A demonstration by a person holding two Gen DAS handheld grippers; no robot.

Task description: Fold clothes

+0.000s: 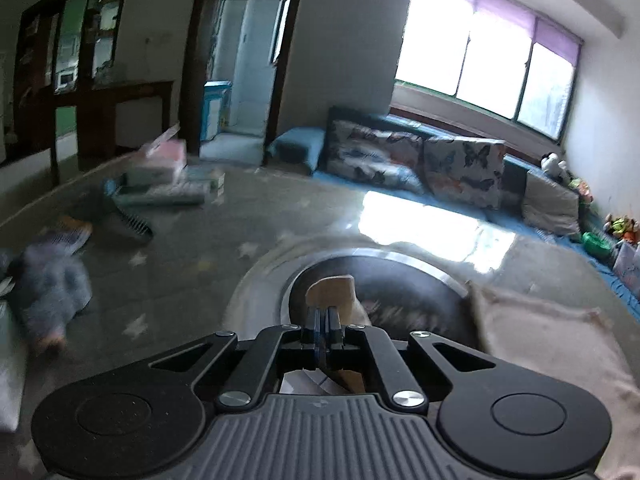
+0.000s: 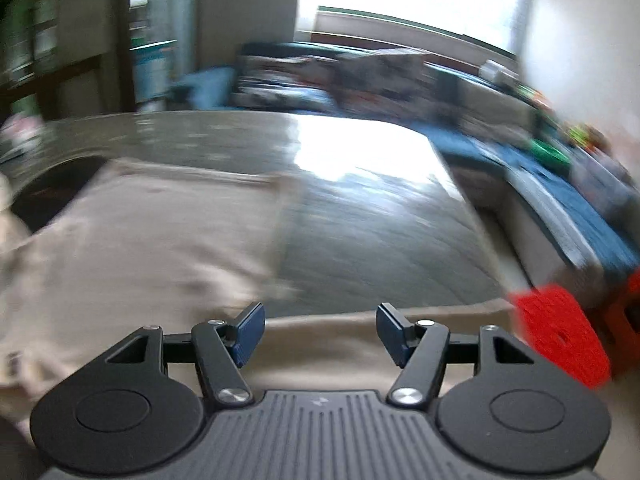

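The left gripper (image 1: 323,322) is made of black metal bars joined with shiny silver screws. Two big black round discs sit at its sides, each with a smaller circle pressed into it. Between the discs lies a grey ribbed plate with long grooves. Its two small fingers are dark blue.

The right gripper (image 2: 320,334) looks the same: black bars, silver screws, two round black discs and a grey ribbed plate with a tiny pale mark near its top edge. Its dark blue finger pads (image 2: 249,334) are flat and blocky.
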